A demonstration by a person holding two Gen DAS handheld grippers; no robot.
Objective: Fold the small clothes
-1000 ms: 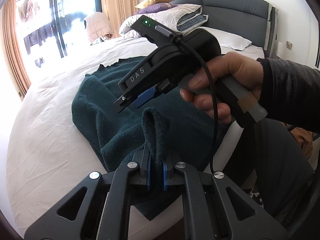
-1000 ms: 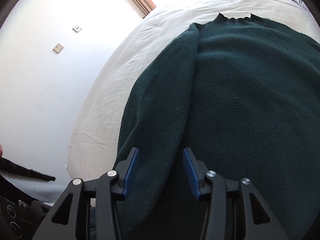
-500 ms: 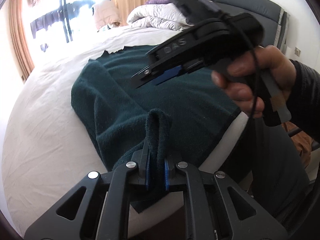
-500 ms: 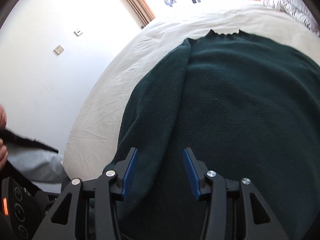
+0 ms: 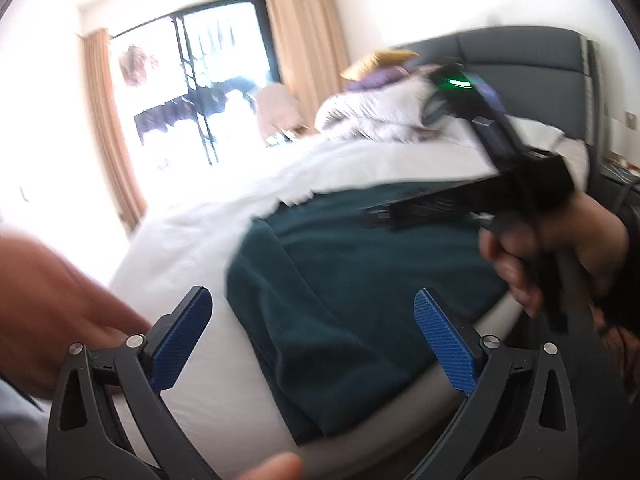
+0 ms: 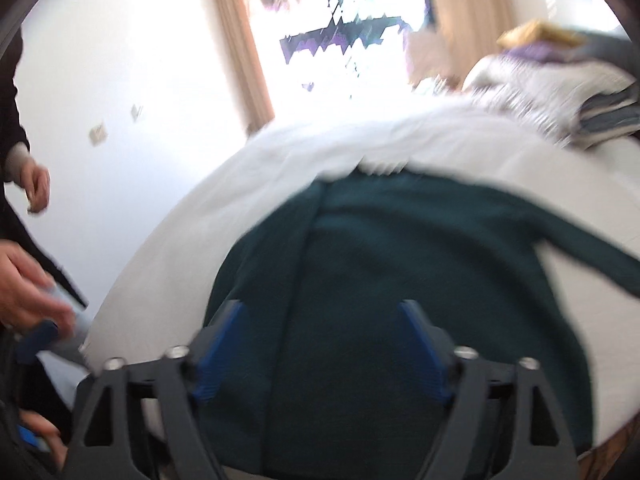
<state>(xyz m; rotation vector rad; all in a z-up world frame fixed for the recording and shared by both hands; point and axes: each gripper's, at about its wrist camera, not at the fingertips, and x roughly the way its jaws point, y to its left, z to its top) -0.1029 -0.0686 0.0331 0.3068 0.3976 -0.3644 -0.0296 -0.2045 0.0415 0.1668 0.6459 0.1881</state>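
Dark green sweater (image 5: 360, 304) lies flat on the white bed sheet (image 5: 192, 240), one sleeve folded in along its left side and its hem at the near edge of the bed. Left gripper (image 5: 316, 340): jaws opening wide, blue pads clear of the fabric, nothing between them. Right gripper (image 6: 320, 344): jaws also opening above the sweater, nothing clamped; both frames blurred.

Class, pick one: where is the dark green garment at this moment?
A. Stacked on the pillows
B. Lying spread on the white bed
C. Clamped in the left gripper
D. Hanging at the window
B: the dark green garment lies flat on the white bed, and neither gripper's pads touch it.
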